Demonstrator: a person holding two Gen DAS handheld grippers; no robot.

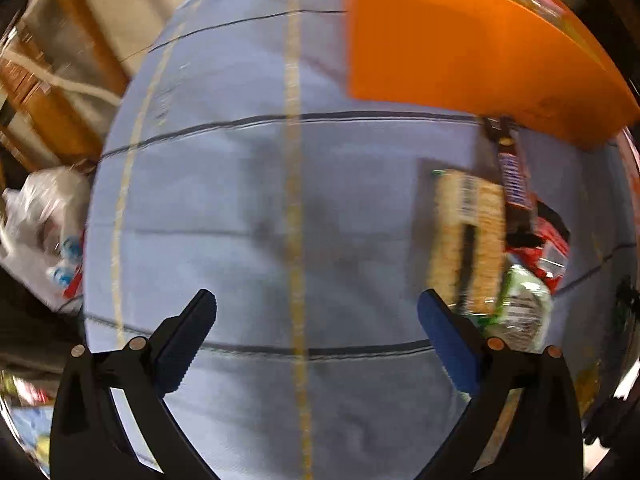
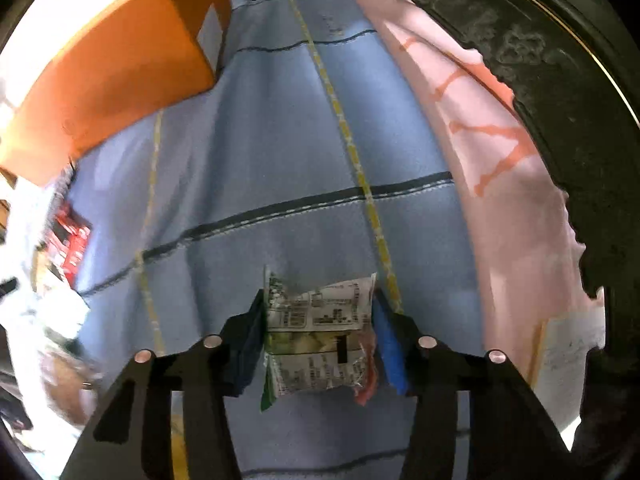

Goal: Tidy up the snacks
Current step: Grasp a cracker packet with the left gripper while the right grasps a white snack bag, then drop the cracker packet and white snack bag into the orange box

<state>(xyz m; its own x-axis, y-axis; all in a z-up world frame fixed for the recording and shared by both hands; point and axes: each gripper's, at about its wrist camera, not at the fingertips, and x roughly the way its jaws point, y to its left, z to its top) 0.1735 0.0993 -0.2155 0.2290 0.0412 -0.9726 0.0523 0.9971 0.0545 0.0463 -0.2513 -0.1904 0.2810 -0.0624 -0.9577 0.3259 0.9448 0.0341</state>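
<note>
My right gripper point(image 2: 320, 304) is shut on a small snack packet point(image 2: 318, 336) with white printed labels and green and red edges, held above the blue cloth point(image 2: 280, 160). My left gripper point(image 1: 316, 304) is open and empty over the blue cloth point(image 1: 240, 200). In the left wrist view, a pile of snacks lies at the right: a tan cracker pack point(image 1: 466, 236), a brown chocolate bar point(image 1: 514, 180), a red packet point(image 1: 552, 248) and a green and white packet point(image 1: 520, 308). An orange box point(image 1: 460, 48) stands at the upper right; it also shows in the right wrist view point(image 2: 108, 68).
A pink cloth point(image 2: 500, 200) lies right of the blue cloth, beside a dark patterned surface point(image 2: 560, 80). A red packet point(image 2: 72, 248) lies at the left edge. A white plastic bag point(image 1: 44, 224) and wooden furniture point(image 1: 60, 80) are left of the blue cloth.
</note>
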